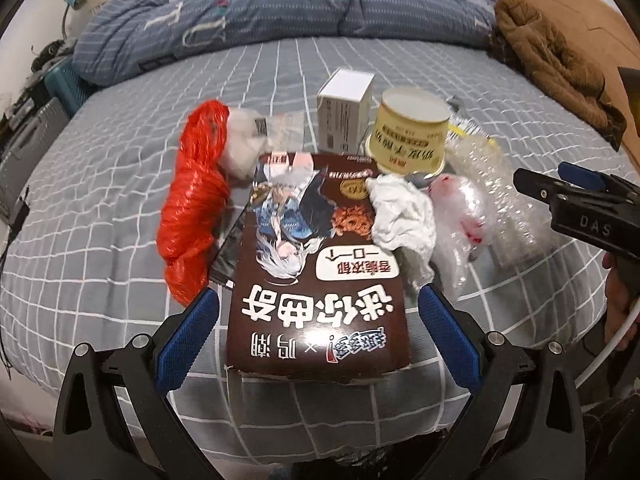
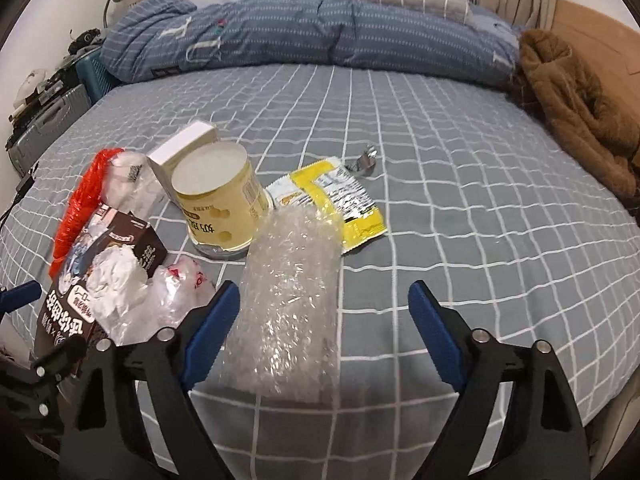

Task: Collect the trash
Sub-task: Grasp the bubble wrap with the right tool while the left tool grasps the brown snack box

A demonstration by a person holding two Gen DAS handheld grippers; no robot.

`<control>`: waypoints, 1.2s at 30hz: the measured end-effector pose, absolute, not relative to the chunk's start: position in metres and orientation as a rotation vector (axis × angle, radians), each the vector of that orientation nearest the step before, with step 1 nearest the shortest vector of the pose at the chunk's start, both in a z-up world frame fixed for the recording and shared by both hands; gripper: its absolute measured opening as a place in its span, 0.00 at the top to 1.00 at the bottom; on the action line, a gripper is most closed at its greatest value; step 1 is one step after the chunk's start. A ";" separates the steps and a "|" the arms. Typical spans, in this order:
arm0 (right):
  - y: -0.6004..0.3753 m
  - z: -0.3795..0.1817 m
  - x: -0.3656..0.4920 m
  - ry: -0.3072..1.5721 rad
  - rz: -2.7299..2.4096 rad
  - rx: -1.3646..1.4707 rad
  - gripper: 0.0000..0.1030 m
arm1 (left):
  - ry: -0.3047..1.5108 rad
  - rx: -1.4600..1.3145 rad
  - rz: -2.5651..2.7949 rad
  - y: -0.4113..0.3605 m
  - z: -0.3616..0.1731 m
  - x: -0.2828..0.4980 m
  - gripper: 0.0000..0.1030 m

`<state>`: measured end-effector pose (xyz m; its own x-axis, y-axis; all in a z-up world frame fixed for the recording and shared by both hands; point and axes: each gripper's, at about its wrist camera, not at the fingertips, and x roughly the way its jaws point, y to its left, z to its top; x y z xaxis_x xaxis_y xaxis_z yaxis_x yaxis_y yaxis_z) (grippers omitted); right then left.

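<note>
**Trash heaped on the bed, both sets of fingers spread wide**

Here, I am holding my left fingers [image 1: 319, 312] open on either side of the near end of a brown snack box [image 1: 316, 276], which is lying flat on the grey checked bed [image 1: 100, 208]. The blue pads are standing clear of the box's sides, not pressing on it.

My right fingers [image 2: 324, 304] are also standing apart, with a roll of bubble wrap [image 2: 292, 292] lying between them; the left pad is just beside the wrap and the right pad is well away from it, so nothing is gripped.

The rest of the trash is sitting in a loose cluster past the box. A red plastic bag [image 1: 192, 204] is lying along the box's left side. A crumpled white tissue [image 1: 400, 216] is resting against the box's right edge, with a clear plastic bag [image 1: 460, 224] just beside it. Farther back, a yellow paper cup [image 1: 412, 128] is standing upside down next to a small white carton [image 1: 346, 112]. In the right wrist view a yellow sachet [image 2: 340, 196] is lying flat beyond the bubble wrap.

A blue quilt [image 2: 300, 36] is bunched along the far side of the bed, and a brown fleece garment [image 2: 580, 108] is lying at the right edge.
</note>
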<state>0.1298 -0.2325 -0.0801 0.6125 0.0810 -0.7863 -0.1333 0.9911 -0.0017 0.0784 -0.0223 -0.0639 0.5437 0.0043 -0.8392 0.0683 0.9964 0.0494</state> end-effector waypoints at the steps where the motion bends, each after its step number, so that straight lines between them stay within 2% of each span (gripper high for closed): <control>1: -0.231 -0.083 0.133 0.913 0.127 -0.064 0.24 | 1.002 0.075 -0.035 -0.022 -0.066 0.079 0.06; 7: -0.225 -0.097 0.143 0.970 0.148 -0.042 0.39 | 1.025 0.061 -0.044 -0.021 -0.075 0.086 0.06; 9: -0.225 -0.099 0.145 0.981 0.153 -0.028 0.45 | 1.032 0.059 -0.041 -0.021 -0.077 0.086 0.11; 13: -0.225 -0.103 0.145 1.005 0.159 -0.006 0.54 | 1.033 0.056 -0.038 -0.020 -0.079 0.087 0.12; 15: -0.226 -0.105 0.146 1.018 0.163 0.010 0.64 | 1.027 0.059 -0.037 -0.020 -0.078 0.086 0.13; 18: -0.226 -0.104 0.145 1.022 0.172 0.017 0.73 | 1.014 0.052 -0.043 -0.019 -0.073 0.083 0.13; 21: -0.227 -0.097 0.142 1.000 0.174 0.021 0.76 | 0.980 0.064 -0.043 -0.020 -0.062 0.078 0.13; 36: -0.238 -0.036 0.083 0.879 0.190 0.051 0.77 | 0.890 0.008 -0.006 -0.006 -0.009 0.035 0.13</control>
